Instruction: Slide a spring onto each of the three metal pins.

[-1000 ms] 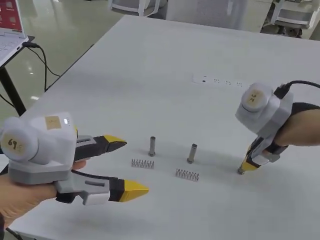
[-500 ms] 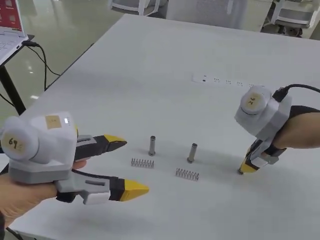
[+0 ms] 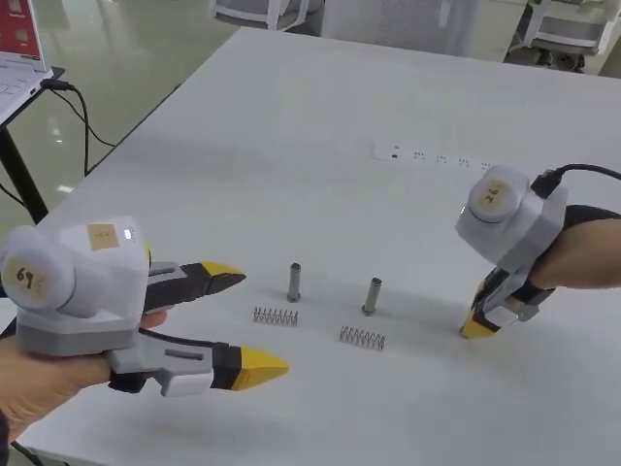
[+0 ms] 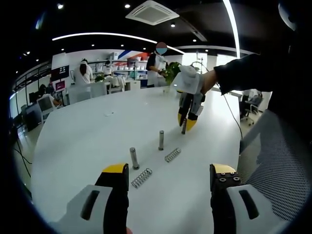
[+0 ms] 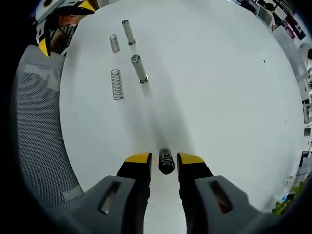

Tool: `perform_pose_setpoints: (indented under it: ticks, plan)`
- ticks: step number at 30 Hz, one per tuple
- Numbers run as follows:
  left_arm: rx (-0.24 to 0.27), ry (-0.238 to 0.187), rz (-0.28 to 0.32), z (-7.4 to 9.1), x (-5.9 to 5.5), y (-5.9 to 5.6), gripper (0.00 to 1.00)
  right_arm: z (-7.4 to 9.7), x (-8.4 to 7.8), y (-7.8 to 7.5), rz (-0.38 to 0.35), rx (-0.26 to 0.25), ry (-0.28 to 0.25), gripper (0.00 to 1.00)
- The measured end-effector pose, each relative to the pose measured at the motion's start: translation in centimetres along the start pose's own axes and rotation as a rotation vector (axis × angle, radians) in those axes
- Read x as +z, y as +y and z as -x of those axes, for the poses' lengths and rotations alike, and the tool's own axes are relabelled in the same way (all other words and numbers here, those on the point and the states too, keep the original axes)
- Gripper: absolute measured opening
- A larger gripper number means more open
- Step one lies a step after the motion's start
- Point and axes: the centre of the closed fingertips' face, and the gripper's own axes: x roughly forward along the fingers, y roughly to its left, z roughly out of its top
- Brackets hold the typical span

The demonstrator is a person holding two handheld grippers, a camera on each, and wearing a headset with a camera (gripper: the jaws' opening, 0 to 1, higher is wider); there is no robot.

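Observation:
Two bare metal pins (image 3: 295,282) (image 3: 374,295) stand upright mid-table, each with a loose spring (image 3: 276,316) (image 3: 363,338) lying in front of it. My right gripper (image 3: 479,327) points down at the table to their right. Its jaws are shut on a third spring (image 5: 166,161), which sits around the third pin. My left gripper (image 3: 241,321) hovers open at the lower left, aimed at the pins with nothing between its jaws. The left gripper view has the same pins (image 4: 134,157) (image 4: 161,139), the springs (image 4: 141,177) (image 4: 172,154) and the right gripper (image 4: 187,119).
A white power strip (image 3: 427,156) lies farther back on the white table (image 3: 320,116). A laptop (image 3: 19,58) with a black cable stands on a stand to the left. Chairs stand behind the table, and people stand far across the room.
My right gripper has sunk a little toward the table with the spring, and the pin's base is now hidden behind its tip. The left gripper has stayed still.

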Motion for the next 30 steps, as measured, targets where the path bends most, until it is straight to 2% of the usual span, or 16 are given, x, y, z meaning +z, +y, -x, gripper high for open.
perform_pose_setpoints:
  ticks: [8,13,20,30]
  plan:
    - [-0.001,0.001,0.0,0.0,-0.1,-0.1,0.66,0.2,0.6,0.0,0.026,-0.013,-0.023,0.3]
    - [0.0,0.001,-0.001,0.0,-0.1,-0.1,0.66,0.5,1.3,0.4,0.056,-0.015,-0.029,0.3]
    - [-0.001,0.001,-0.002,0.0,-0.1,-0.2,0.66,0.8,3.1,0.9,0.109,-0.017,-0.05,0.31]
    - [0.0,0.0,-0.004,0.1,-0.1,-0.1,0.66,0.6,4.4,2.2,0.136,0.009,-0.063,0.31]
